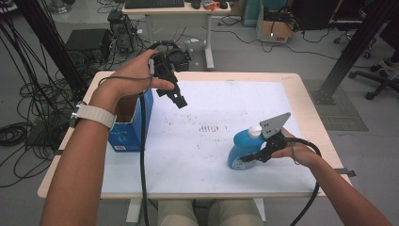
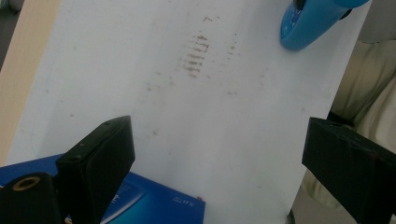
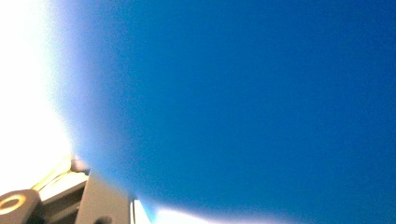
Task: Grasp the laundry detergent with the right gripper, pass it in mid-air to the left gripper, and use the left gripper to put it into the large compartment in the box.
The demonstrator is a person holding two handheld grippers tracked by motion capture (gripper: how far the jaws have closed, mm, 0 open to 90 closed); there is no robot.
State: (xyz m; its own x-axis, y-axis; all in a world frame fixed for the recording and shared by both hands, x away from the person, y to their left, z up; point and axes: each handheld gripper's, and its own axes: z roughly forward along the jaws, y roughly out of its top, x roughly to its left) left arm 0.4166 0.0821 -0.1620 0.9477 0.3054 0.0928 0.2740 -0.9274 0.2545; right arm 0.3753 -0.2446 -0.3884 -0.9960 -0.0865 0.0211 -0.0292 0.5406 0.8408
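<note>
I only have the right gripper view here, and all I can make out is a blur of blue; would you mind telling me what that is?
Observer: It is a blue bottle with a white cap, standing on the white table top; the right gripper is up against its side.
Operator: Thank you. Is the gripper closed on it?
Observer: The jaws reach the bottle's side, but from above I cannot tell whether they are clamped.
Operator: And where is the other gripper?
Observer: The left gripper is held above the table, jaws wide apart with nothing between them, beside an open blue box near the table's left edge.
</note>
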